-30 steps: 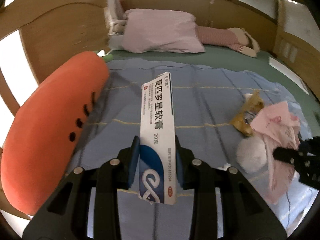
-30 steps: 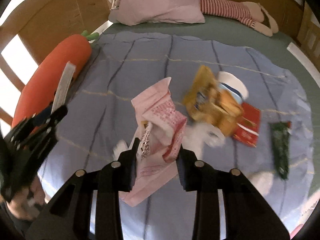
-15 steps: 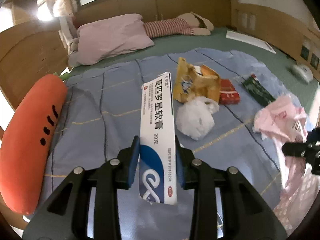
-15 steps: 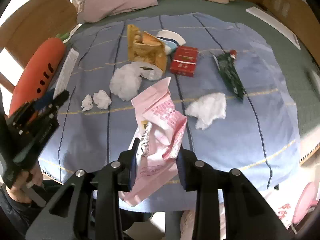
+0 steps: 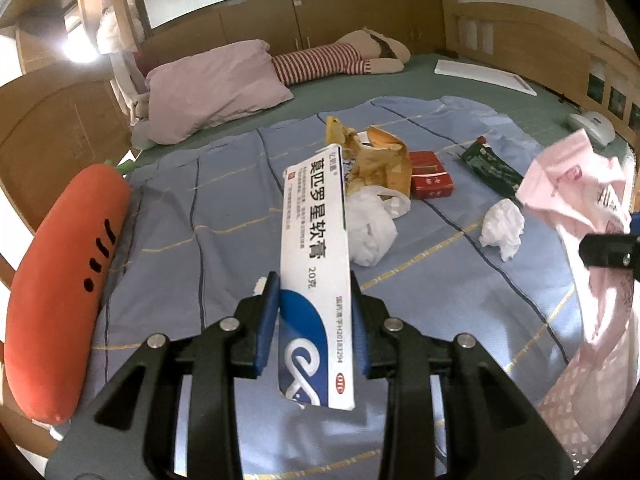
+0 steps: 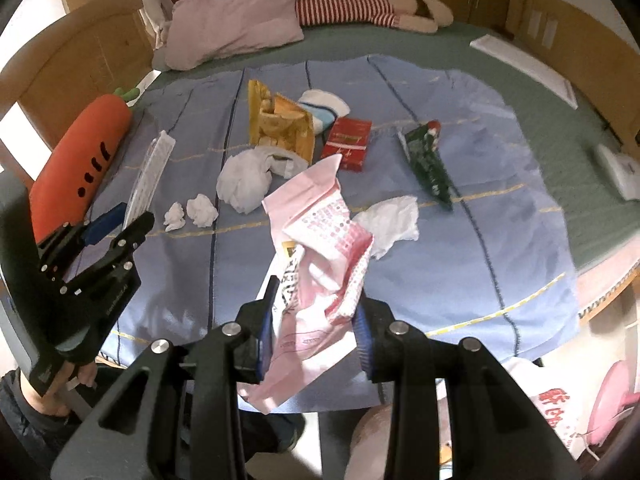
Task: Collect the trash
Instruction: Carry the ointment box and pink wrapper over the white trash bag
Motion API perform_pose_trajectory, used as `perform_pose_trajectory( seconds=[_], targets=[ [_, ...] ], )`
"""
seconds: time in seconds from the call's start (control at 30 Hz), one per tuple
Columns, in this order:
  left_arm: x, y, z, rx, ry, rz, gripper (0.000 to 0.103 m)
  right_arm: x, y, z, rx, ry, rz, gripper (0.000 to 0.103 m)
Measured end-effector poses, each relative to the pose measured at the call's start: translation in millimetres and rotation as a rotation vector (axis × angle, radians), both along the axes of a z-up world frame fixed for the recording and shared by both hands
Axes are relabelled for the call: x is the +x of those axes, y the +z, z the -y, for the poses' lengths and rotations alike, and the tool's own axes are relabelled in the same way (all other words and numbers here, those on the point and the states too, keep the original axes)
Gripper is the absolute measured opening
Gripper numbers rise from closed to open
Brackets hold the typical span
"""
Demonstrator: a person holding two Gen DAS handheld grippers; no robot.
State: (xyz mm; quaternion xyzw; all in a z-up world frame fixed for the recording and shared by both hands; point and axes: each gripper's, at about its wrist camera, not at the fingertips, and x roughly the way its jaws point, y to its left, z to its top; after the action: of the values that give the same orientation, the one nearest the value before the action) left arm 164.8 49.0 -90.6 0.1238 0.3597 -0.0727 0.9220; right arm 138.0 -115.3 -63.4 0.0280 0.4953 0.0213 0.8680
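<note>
currently the left gripper (image 5: 314, 312) pinches a white-and-blue ointment box (image 5: 314, 240) between its blue pads; the box stands up out of the jaws, tilted slightly left at the top, above the blue blanket (image 5: 208, 208). seen from the right wrist, the same gripper (image 6: 116, 224) sits at the left edge of the bed, gripped from below by a hand (image 6: 80, 376).

the right gripper (image 6: 316, 320) pinches a crumpled pink bag (image 6: 320, 248); the bag sticks up out of the jaws and hangs down below them. in the left wrist view the bag (image 5: 572, 176) shows at the right edge.

trash remaining on the blanket:
- yellow snack bag (image 6: 280, 124), torn open, near the middle.
- white plastic bag (image 6: 248, 176), touching the snack bag's near edge.
- red box (image 6: 348, 142), just right of the snack bag.
- green wrapper (image 6: 426, 162), right of the red box, apart from it.
- tissue (image 6: 390, 220), crumpled, near the green wrapper's lower end.
- two small paper wads (image 6: 192, 212), side by side, left of the plastic bag.

a carrot plush (image 5: 60, 280) lies along the blanket's left edge. a pink pillow (image 5: 212, 88) and a striped doll (image 5: 332, 60) lie at the far end of the bed.
</note>
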Motion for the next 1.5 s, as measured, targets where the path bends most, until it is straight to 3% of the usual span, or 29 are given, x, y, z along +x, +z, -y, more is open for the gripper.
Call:
perform_pose_trajectory(
  seconds=[0.3, 0.5, 0.87, 1.17, 1.5],
  targets=[
    [-55.3, 16.9, 3.7, -0.087, 0.064, -0.021, 0.033, -17.0, 2.3, 6.1, 0.014, -0.002, 0.008, 0.034],
    [-79.4, 31.2, 19.6, -0.065, 0.035, -0.008, 0.033, -33.9, 16.2, 11.8, 0.047, 0.021, 0.062, 0.034],
    [-120.7, 52.5, 80.5, -0.035, -0.087, 0.024, 0.033, -105.2, 51.4, 98.0, 0.044, -0.094, 0.156, 0.034],
    [-161.6, 48.5, 143.3, -0.011, -0.237, 0.002, 0.033, -169.0, 31.5, 158.0, 0.036, -0.186, 0.101, 0.034],
    [-190.1, 40.4, 178.4, 0.033, -0.310, -0.008, 0.033, -204.9, -6.1, 181.3, 0.099, -0.208, 0.039, 0.036]
  ],
)
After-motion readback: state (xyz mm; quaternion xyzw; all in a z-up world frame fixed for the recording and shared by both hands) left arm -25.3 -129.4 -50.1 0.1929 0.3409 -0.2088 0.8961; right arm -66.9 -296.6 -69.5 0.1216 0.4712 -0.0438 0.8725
